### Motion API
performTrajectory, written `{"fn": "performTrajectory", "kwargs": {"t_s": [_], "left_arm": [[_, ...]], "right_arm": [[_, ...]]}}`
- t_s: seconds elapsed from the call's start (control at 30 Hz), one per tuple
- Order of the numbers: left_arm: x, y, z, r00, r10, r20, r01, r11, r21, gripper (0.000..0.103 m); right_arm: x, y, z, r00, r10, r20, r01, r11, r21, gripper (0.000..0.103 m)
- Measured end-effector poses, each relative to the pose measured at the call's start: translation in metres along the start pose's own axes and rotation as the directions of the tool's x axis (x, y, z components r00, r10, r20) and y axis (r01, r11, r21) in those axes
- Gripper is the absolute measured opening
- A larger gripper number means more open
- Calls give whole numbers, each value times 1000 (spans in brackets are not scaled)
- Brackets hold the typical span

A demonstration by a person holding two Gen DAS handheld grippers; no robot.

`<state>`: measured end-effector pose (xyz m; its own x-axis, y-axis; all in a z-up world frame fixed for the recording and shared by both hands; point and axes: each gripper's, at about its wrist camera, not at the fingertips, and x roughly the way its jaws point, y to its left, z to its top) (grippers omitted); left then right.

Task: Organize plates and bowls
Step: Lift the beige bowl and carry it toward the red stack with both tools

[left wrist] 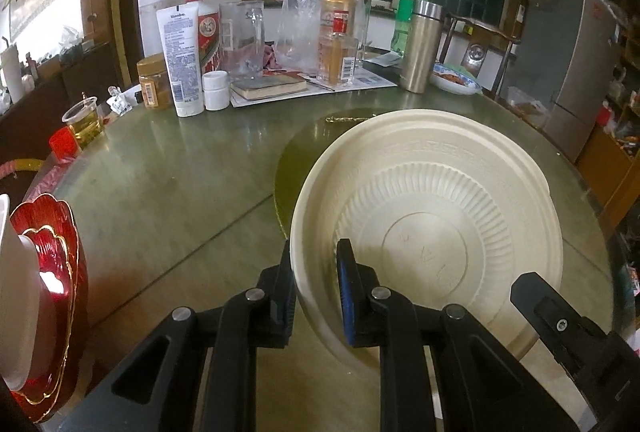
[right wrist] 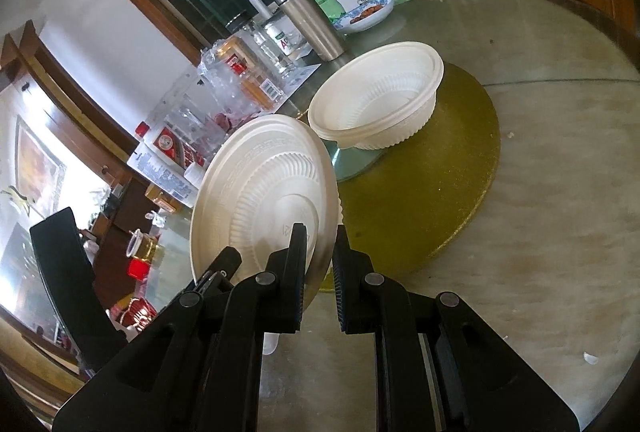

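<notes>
A cream disposable bowl (left wrist: 432,216) stands tilted on edge over the round table, ribbed face toward both cameras. My left gripper (left wrist: 316,252) is shut on its near left rim, one finger on each side of the wall. My right gripper (right wrist: 320,232) is shut on the opposite rim of the same bowl (right wrist: 272,184). Each gripper shows in the other's view: the right gripper (left wrist: 532,288) at the bowl's right edge, the left gripper (right wrist: 216,272) at its lower left. A stack of matching cream bowls (right wrist: 376,100) sits upright on the golden turntable (right wrist: 440,192) beyond.
Red gold-rimmed plates (left wrist: 60,272) with a white dish on them lie at the table's left edge. Bottles, a white tube (left wrist: 180,60), a steel flask (left wrist: 420,48), a book and a plate of food (left wrist: 456,78) crowd the far side. A cup of yellow liquid (left wrist: 84,120) stands left.
</notes>
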<state>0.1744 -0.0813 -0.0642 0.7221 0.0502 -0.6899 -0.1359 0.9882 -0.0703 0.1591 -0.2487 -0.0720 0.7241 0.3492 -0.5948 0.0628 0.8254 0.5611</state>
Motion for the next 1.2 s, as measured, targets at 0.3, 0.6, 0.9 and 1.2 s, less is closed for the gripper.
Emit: {"fn": "performTrajectory", "kwargs": {"t_s": [0.3, 0.6, 0.9, 1.2], "left_arm": [[-1, 1, 0, 1000, -10, 1, 10, 1000, 3, 18], [-4, 1, -1, 1000, -16, 16, 16, 1000, 4, 18], [-7, 1, -2, 1000, -17, 24, 17, 1000, 4, 18], [-13, 1, -1, 998, -22, 54, 22, 1000, 4, 18]], "right_arm": [[-1, 1, -1, 1000, 0, 8, 0, 1000, -4, 12], [-6, -1, -1, 1000, 5, 28, -5, 1000, -11, 12], [-7, 0, -1, 999, 7, 33, -7, 1000, -14, 12], [-15, 4, -2, 998, 19, 58, -17, 1000, -25, 12]]}}
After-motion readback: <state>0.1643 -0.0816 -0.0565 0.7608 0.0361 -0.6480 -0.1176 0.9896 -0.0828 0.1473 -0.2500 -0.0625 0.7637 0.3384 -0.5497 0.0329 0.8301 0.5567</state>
